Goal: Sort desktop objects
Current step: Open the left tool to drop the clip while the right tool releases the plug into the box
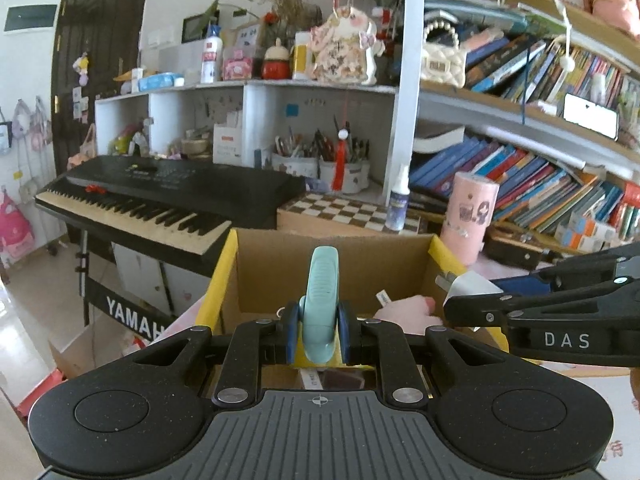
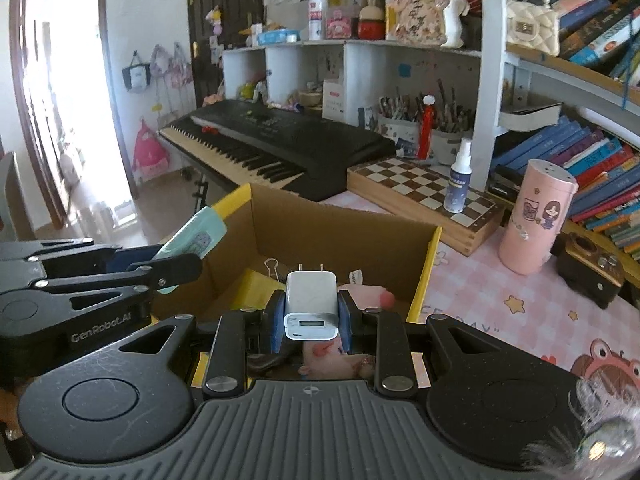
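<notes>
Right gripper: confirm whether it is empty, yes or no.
No: the right gripper is shut on a white USB charger, prongs pointing away, held over the cardboard box.

"YAMAH" on keyboard stand [image 1: 128, 316]; "DAS", right gripper [image 1: 452, 304].

The cardboard box [image 2: 320, 232] is plain brown with yellow-edged flaps. At 12 o'clock from it lies a brown-and-cream chequered chessboard [image 2: 424, 188]. At 2 o'clock, a pale pink cylinder [image 2: 536, 220] carries cartoon prints. The tablecloth [image 2: 500, 300] is pink-checked with yellow stars. A mint-green object [image 1: 320, 300] sits between blue pads [image 1: 292, 332]; the charger [image 2: 310, 304] is white.
</notes>
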Demonstrator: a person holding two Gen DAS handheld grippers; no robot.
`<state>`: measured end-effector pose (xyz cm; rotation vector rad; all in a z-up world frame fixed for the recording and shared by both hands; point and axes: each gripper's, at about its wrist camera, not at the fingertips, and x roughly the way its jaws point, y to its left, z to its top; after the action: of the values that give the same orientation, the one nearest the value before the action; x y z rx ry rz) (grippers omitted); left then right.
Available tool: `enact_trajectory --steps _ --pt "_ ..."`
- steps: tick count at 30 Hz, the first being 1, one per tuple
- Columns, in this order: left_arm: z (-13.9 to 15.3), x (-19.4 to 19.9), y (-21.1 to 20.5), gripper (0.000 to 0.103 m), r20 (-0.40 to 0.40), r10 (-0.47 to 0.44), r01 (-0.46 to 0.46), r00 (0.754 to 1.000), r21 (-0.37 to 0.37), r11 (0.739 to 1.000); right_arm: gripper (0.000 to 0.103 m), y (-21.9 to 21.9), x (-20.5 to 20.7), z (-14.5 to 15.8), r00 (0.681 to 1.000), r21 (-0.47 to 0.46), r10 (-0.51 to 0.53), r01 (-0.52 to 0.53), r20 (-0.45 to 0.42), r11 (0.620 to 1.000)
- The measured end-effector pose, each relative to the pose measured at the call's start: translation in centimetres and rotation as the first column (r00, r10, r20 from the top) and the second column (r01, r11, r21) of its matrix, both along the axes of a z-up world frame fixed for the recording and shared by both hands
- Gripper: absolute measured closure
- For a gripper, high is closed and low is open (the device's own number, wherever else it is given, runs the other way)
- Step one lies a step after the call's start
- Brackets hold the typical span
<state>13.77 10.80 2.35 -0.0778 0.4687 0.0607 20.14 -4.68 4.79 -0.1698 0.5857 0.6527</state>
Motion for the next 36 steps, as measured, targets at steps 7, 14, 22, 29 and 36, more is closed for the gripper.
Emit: enact_trajectory --steps 7,14,22,29,36 --pt "-1.7 2.1 -0.2 0.085 -0.074 0.008 -0.006 0.997 0.023 1.0 0.078 0.8 2.2 -1.4 0.998 -0.05 0.063 -0.064 -0.019 0.997" --pt "-2.9 3.2 -0.1 0.085 -0.137 0.018 -0.013 0.99 0.035 0.999 0.078 2.0 3.4 -2.6 0.99 -0.104 0.135 -0.139 -0.043 0.985" --pt "-3.7 3.9 0.0 0.086 -0.182 0.022 -0.017 0.983 0.03 0.999 0.078 2.9 4.2 -4.1 0.979 -0.15 0.178 -0.192 -0.103 0.97" --pt "-3.8 4.2 0.0 0.085 -0.19 0.021 -0.017 0.982 0.025 1.0 0.078 3.1 5.0 -4.8 0.971 -0.137 0.186 -0.207 -0.15 0.969" --pt "-3.8 4.3 0.0 0.081 -0.19 0.024 -0.019 0.982 0.027 0.999 0.078 3.5 5.5 -5.1 0.968 -0.141 0.19 -0.214 -0.162 0.967"
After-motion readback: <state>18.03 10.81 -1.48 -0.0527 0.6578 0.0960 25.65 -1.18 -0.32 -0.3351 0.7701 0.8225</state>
